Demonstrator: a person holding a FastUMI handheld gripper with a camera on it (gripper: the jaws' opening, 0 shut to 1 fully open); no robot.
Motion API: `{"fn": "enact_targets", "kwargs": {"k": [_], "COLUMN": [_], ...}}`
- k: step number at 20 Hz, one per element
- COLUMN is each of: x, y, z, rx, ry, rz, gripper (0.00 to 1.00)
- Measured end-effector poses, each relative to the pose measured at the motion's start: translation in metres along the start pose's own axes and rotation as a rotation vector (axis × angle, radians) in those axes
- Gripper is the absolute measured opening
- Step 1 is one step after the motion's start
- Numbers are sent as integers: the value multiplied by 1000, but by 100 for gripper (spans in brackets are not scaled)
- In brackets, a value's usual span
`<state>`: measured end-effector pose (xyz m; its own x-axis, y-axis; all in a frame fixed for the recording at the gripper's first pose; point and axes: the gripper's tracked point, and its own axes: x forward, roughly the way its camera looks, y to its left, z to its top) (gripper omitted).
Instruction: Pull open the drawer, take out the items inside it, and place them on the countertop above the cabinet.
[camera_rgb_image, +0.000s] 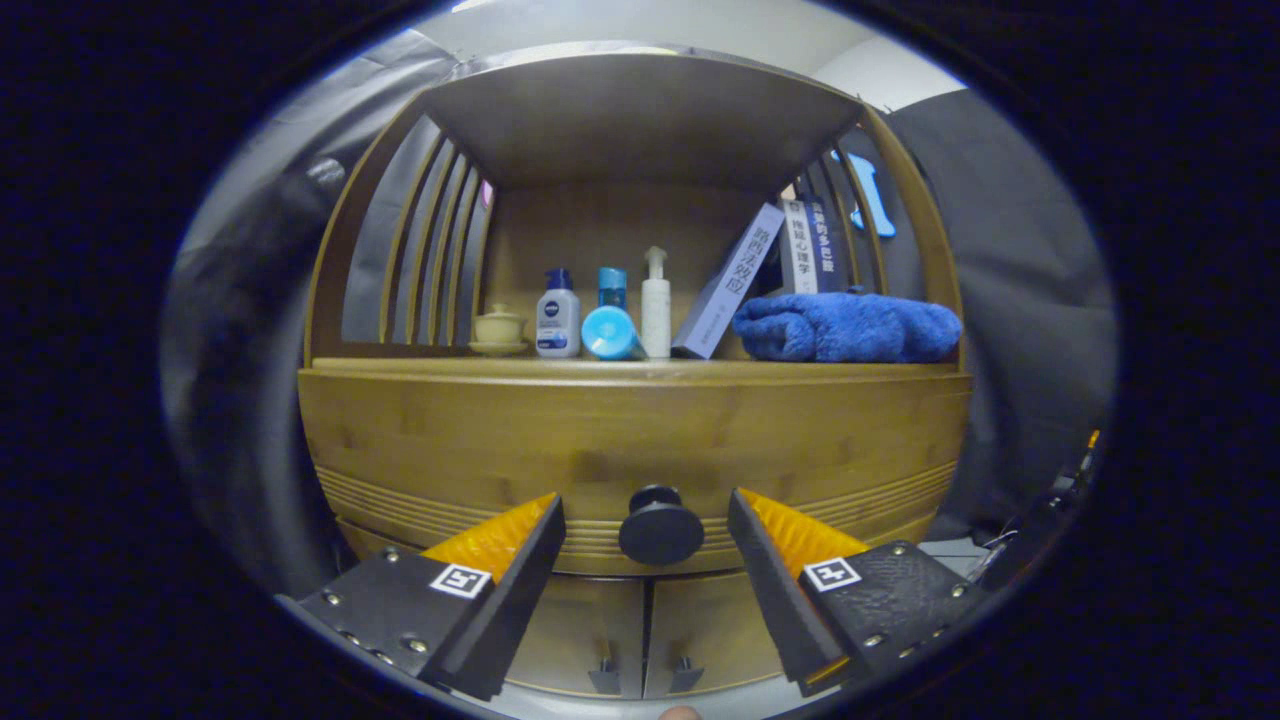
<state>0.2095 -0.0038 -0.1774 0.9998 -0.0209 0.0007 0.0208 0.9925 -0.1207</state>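
Note:
A wooden cabinet faces me, its drawer front (620, 440) closed, with grooved lines along the lower edge. A round dark knob (661, 527) sticks out from the middle of the drawer. My gripper (646, 510) is open, its two fingers spread to either side of the knob and not touching it. The knob sits in the gap between the fingertips, level with them. Above the drawer runs the countertop (640, 368), under a wooden shelf canopy. The inside of the drawer is hidden.
On the countertop stand a small lidded cup (499, 328), a white bottle with a blue cap (557, 315), a blue bottle lying down (610, 334), a white pump bottle (655, 305), leaning books (728, 282) and a folded blue towel (848, 327). Two small cabinet doors (645, 635) sit below the drawer.

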Motion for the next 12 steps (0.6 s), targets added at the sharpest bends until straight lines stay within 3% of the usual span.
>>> {"fn": "enact_targets", "kwargs": {"k": [12], "x": [-147], "y": [-11], "z": [126], "rx": [16], "ry": [15], "rz": [12], "gripper": [98]}}
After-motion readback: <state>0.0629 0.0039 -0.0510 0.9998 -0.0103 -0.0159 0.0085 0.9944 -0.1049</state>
